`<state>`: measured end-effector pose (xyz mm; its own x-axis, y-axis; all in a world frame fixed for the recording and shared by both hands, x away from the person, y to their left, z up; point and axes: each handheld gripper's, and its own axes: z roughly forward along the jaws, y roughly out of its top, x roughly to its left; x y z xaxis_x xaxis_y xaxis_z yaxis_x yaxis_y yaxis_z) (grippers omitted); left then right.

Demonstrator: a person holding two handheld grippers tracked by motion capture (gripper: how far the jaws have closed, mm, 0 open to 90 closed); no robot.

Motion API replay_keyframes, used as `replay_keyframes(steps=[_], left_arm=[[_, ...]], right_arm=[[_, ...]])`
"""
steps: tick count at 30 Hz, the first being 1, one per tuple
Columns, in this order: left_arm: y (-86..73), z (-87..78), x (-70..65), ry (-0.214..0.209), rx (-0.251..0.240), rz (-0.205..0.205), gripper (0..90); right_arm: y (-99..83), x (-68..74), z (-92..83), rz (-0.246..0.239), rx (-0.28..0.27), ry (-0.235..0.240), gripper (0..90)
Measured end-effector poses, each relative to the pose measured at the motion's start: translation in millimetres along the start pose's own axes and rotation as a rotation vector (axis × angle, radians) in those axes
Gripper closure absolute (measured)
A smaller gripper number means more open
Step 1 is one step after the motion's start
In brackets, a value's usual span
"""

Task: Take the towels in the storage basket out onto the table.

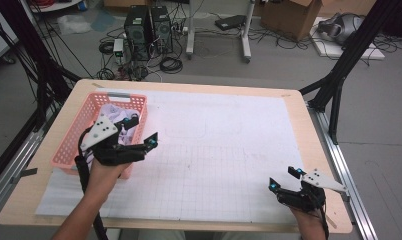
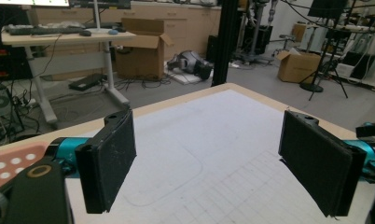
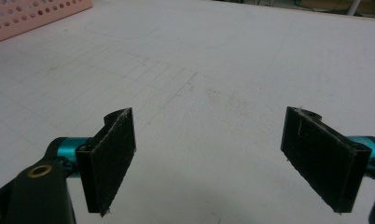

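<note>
One pink basket [image 1: 74, 137] at the table's [image 1: 294, 107] left edge, white cloth [image 1: 110, 111] inside it. Left gripper [image 1: 141, 131] over the basket's right rim, jaws wide apart, holding nothing. Right gripper [image 1: 285, 178] well right of the basket near the table's front edge, jaws spread, nothing between them. One white grid mat [image 1: 224, 145] right of the basket, bare between the two grippers

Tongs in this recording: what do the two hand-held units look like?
Both the left tongs and the right tongs have black bodies, teal fittings at the jaw bases and a pale grey three-cornered plate on top. The jaws carry flat, black, rectangular pads with scuffed edges. A black cable trails from the left unit. No sleeves show.
</note>
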<state>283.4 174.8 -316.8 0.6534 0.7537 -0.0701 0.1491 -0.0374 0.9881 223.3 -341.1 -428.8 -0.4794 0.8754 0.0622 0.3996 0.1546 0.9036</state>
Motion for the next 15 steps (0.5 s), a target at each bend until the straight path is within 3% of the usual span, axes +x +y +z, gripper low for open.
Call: replay_keyframes(steps=[7, 15], left_arm=[[12.0, -7.1, 32.0, 0.071, 0.02, 0.013, 18.9], [17.3, -20.8, 73.9, 0.171, 0.094, 0.001, 18.4]], right_arm=[[-0.5, -2.0, -1.0, 0.007, -0.002, 0.003, 16.6], [-0.4, -1.6, -1.0, 0.011, 0.0, 0.006, 16.6]])
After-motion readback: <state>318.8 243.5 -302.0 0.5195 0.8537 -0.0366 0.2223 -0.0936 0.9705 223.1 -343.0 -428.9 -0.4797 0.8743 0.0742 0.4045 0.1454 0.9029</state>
